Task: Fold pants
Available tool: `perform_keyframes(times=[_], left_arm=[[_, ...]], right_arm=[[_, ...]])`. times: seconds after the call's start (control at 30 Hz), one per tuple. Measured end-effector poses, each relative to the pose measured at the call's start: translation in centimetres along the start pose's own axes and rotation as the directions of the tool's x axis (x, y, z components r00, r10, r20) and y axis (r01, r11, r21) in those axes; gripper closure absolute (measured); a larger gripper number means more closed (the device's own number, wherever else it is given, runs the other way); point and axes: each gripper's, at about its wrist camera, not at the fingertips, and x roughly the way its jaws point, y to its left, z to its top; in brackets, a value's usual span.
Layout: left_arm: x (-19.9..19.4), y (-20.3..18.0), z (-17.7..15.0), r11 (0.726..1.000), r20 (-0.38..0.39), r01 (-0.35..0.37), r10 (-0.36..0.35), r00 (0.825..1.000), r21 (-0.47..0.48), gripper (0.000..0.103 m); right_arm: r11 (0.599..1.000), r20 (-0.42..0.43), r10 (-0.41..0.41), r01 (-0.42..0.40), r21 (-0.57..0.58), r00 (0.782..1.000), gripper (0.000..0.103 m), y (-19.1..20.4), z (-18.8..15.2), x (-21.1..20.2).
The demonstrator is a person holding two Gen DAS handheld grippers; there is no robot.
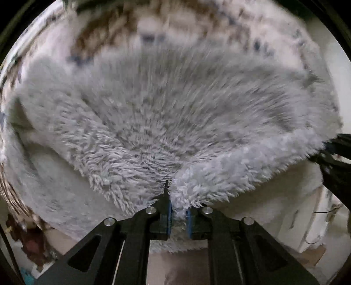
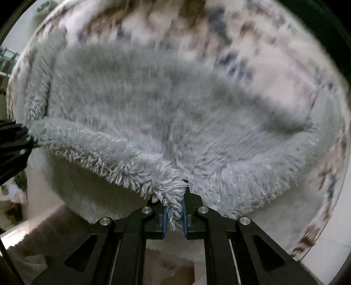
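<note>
Mostly blurred, patterned surface point(image 1: 197, 19) unclear; fluffy grey pants point(image 1: 166, 122) spread ahead, edge clamped in left claw point(image 1: 178, 216) and right claw point(image 2: 174, 216).

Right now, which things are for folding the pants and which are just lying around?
For the job:
- fluffy grey pants
- left hand-held gripper, shut on the pants' edge
- right hand-held gripper, shut on the pants' edge too

Just lying about:
- patterned blanket under the pants
- brown clutter at the lower left, too blurry to name
</note>
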Motion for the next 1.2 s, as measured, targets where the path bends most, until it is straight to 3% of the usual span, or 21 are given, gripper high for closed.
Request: perform_keyframes(times=[0.1,0.2,0.27,0.3,0.37,0.4,0.47,0.53,0.63,0.7,0.77,0.83,0.93,1.03,1.07,1.1,1.17,1.2], left_arm=[[2.4,0.6,-0.1,0.999,-0.011,-0.002,0.001,1.0,-0.052,0.088],[1.5,0.7,0.2,0.996,0.033,0.022,-0.02,0.999,-0.09,0.075],[0.4,0.9,-0.3,0.991,0.085,0.071,-0.061,0.994,-0.11,0.052],[-0.4,1.0,-0.8,0.987,0.115,0.107,-0.094,0.989,-0.121,0.047],[-1.6,1.2,-1.7,0.982,0.152,0.139,-0.12,0.981,-0.125,0.029],[-2.4,1.4,-2.3,0.98,0.171,0.153,-0.131,0.977,-0.125,0.027],[-4.0,1.9,-3.0,0.98,0.199,0.161,-0.135,0.971,-0.119,0.008],[-5.5,2.4,-3.4,0.978,0.217,0.166,-0.136,0.967,-0.126,0.005],[-8.4,4.4,-2.3,0.968,0.251,0.174,-0.125,0.96,-0.181,0.005],[-9.6,6.6,-0.2,0.963,0.282,0.107,-0.035,0.959,-0.246,0.005],[-9.4,10.2,3.1,0.941,0.269,0.03,0.065,0.961,-0.336,0.005],[-8.5,13.5,6.3,0.926,0.238,0.01,0.087,0.967,-0.379,0.005],[-5.6,15.4,11.8,0.907,0.119,-0.075,0.135,0.984,-0.415,0.005],[-2.0,16.9,14.9,0.921,-0.03,-0.224,0.227,0.974,-0.32,0.005],[-1.4,17.2,15.2,0.921,-0.048,-0.239,0.236,0.971,-0.309,0.008],[-0.5,17.5,15.3,0.923,-0.054,-0.239,0.233,0.971,-0.302,0.015],[0.3,18.1,14.9,0.927,-0.039,-0.229,0.228,0.973,-0.296,0.071],[0.2,18.5,14.4,0.929,-0.007,-0.21,0.218,0.976,-0.304,0.08]], right_arm=[[1.0,-0.041,-0.008,0.008,-0.001,0.999,0.085,0.3,-0.9,2.4],[1.0,-0.067,0.003,-0.002,0.023,0.998,0.063,0.1,-0.8,3.0],[0.998,-0.065,0.023,-0.019,0.052,0.998,0.015,-0.1,-0.8,2.5],[0.997,-0.059,0.048,-0.044,0.066,0.997,0.009,-0.1,-1.0,2.1],[0.993,-0.04,0.075,-0.071,0.098,0.996,0.009,-0.1,-1.5,1.3],[0.99,-0.035,0.08,-0.076,0.116,0.996,0.009,0.0,-2.0,0.8],[0.985,-0.023,0.105,-0.101,0.138,0.994,0.009,0.2,-2.5,0.0],[0.98,-0.013,0.112,-0.108,0.165,0.994,0.009,0.1,-3.1,-1.2],[0.972,-0.012,0.121,-0.116,0.205,0.993,0.008,0.2,-3.4,-2.5],[0.957,0.008,0.128,-0.126,0.262,0.992,0.008,-0.6,-3.3,-3.3],[0.939,0.038,0.106,-0.113,0.324,0.994,0.008,-1.6,-3.3,-4.3],[0.919,0.055,0.056,-0.073,0.386,0.997,0.008,-3.1,-3.1,-5.1],[0.86,0.057,-0.012,-0.019,0.509,0.998,0.008,-6.6,-2.7,-5.9],[0.764,0.068,-0.08,0.018,0.645,0.994,0.008,-10.8,-2.6,-7.1],[0.738,0.072,-0.101,0.026,0.674,0.992,0.008,-12.6,-2.1,-7.6],[0.704,0.078,-0.133,0.038,0.709,0.988,0.008,-14.3,-1.9,-8.1],[0.657,0.078,-0.173,0.056,0.752,0.982,0.008,-18.2,0.7,-7.9],[0.618,0.07,-0.203,0.072,0.783,0.977,0.008,-20.1,0.7,-8.2]])
